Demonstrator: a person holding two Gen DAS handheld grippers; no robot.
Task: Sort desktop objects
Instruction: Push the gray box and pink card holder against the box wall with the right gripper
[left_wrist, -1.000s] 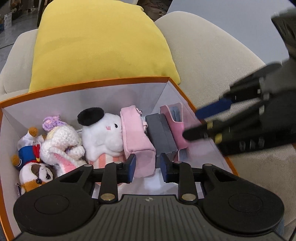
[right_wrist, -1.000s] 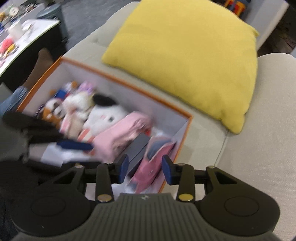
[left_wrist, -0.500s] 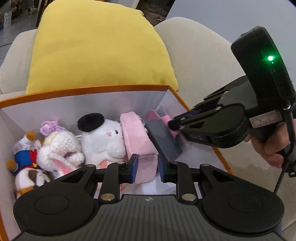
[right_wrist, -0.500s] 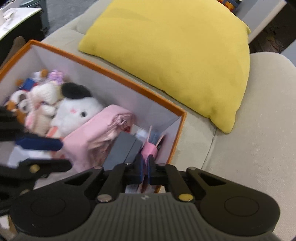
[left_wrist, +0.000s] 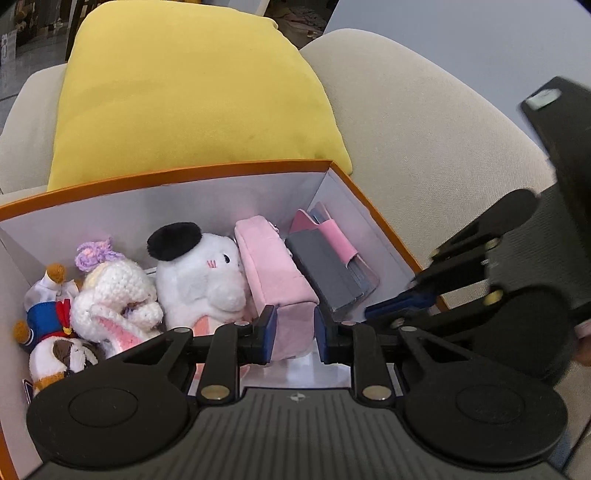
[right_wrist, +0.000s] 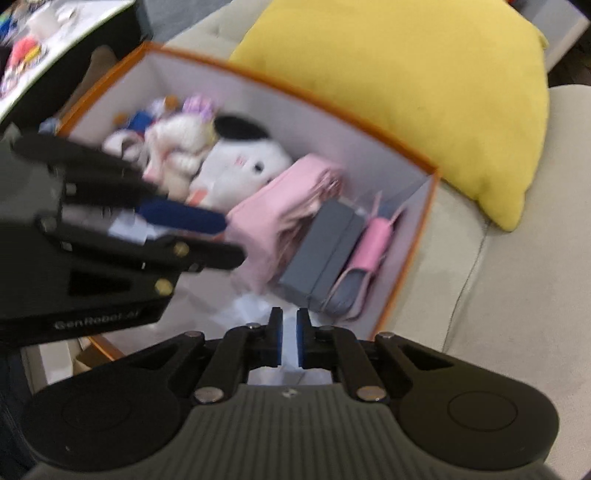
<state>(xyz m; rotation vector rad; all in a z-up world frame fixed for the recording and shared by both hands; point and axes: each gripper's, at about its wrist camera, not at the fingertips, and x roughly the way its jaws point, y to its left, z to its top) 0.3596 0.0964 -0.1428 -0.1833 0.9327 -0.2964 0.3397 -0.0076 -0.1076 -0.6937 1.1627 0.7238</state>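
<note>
An orange-rimmed box (left_wrist: 207, 170) on a beige sofa holds several plush toys, with a white plush with a black ear (left_wrist: 199, 269), a pink pouch (left_wrist: 273, 273), a grey case (left_wrist: 325, 273) and a pink wallet (left_wrist: 341, 242) at the right end. My left gripper (left_wrist: 293, 332) is open, its jaws either side of the pink pouch's near end. My right gripper (right_wrist: 289, 338) is nearly shut and empty, above the box's near right corner, apart from the wallet (right_wrist: 371, 245). The box also shows in the right wrist view (right_wrist: 295, 92).
A yellow cushion (left_wrist: 192, 92) leans on the sofa back (left_wrist: 424, 122) behind the box. In the right wrist view a dark table (right_wrist: 55, 55) with small items stands at the far left. Sofa seat (right_wrist: 498, 295) lies right of the box.
My right gripper has let go of the pink wallet and pulled back toward the box's near right corner. The wallet now lies beside the grey case. My left gripper opened a little around the pouch.
</note>
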